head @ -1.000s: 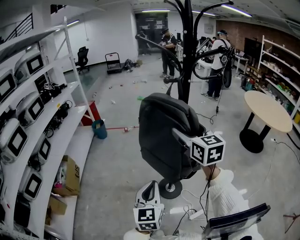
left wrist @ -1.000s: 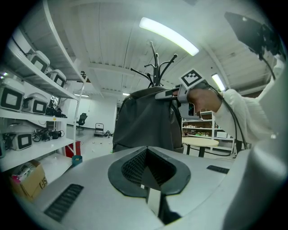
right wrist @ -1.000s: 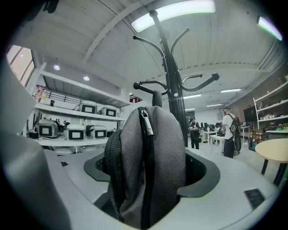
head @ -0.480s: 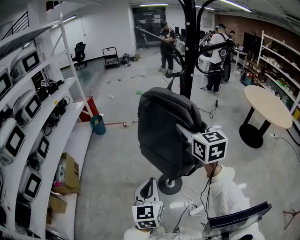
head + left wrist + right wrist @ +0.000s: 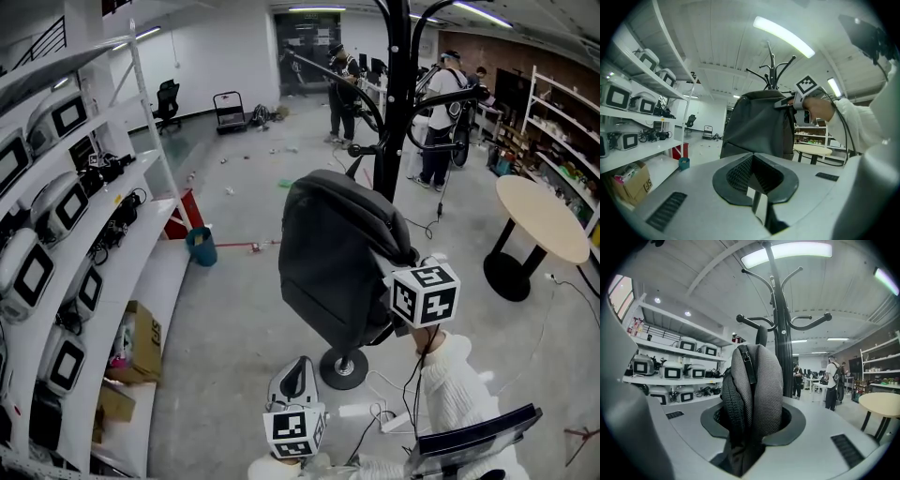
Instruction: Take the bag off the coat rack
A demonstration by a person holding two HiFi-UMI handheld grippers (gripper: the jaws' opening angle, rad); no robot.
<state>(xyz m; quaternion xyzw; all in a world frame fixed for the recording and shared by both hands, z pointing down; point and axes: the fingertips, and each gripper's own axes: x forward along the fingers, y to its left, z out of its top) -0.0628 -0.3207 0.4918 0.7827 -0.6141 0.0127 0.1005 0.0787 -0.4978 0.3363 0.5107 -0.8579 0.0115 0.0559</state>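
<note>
A dark grey backpack (image 5: 333, 253) hangs from a black coat rack (image 5: 398, 112) with curved hooks. My right gripper (image 5: 382, 262) is at the bag's right side, high up. In the right gripper view its jaws are closing round the bag's padded mesh shoulder strap (image 5: 759, 380), which fills the gap and looks squeezed between the pads. The rack's pole (image 5: 780, 333) rises just behind the strap. My left gripper (image 5: 293, 386) is held low, near the rack's round base (image 5: 343, 367), and touches nothing. It points at the bag (image 5: 757, 124), and its pads meet at the tips.
White shelving (image 5: 56, 216) with several screen devices runs along the left. A cardboard box (image 5: 141, 342) and a blue bucket (image 5: 200, 247) lie on the floor there. A round table (image 5: 544, 220) stands at the right. People (image 5: 441, 112) stand at the back. Cables (image 5: 384, 412) lie by the base.
The right gripper's jaw, which stood out beside the bag, has drawn in onto the strap. The bag has shifted slightly to the right. The left gripper has stayed low.
</note>
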